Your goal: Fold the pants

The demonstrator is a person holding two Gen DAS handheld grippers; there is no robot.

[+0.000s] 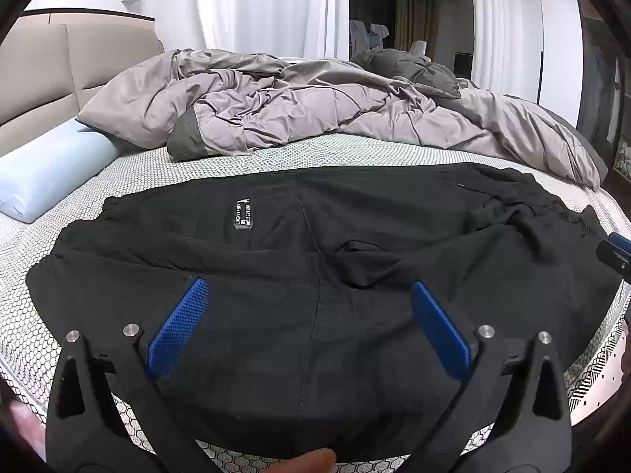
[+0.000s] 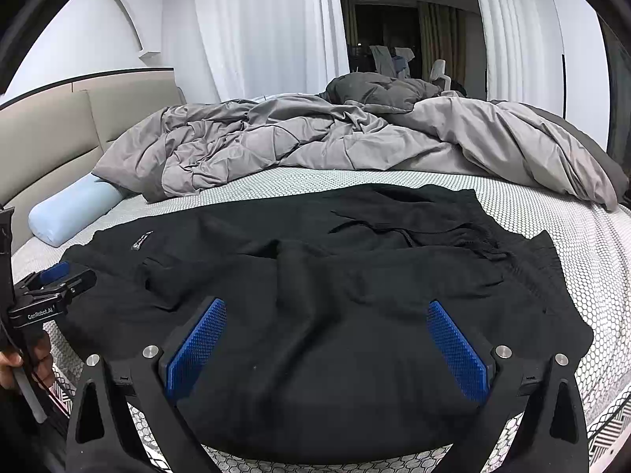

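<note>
Black pants (image 1: 315, 260) lie folded in a wide flat bundle on the bed sheet (image 1: 276, 157), a small white-lettered label (image 1: 243, 213) on top and the drawstring waistband at the right (image 2: 485, 236). My left gripper (image 1: 309, 295) is open above the near edge of the pants, holding nothing. My right gripper (image 2: 327, 315) is open above the pants (image 2: 315, 295) nearer the waistband, also empty. The left gripper shows at the left edge of the right wrist view (image 2: 59, 280). The right gripper's tip shows at the right edge of the left wrist view (image 1: 615, 250).
A crumpled grey duvet (image 1: 315, 106) lies across the far half of the bed. A light blue pillow (image 1: 51, 169) sits at the far left by the beige headboard (image 1: 59, 67). White curtains (image 2: 268, 27) hang behind. The bed's near edge runs just under the grippers.
</note>
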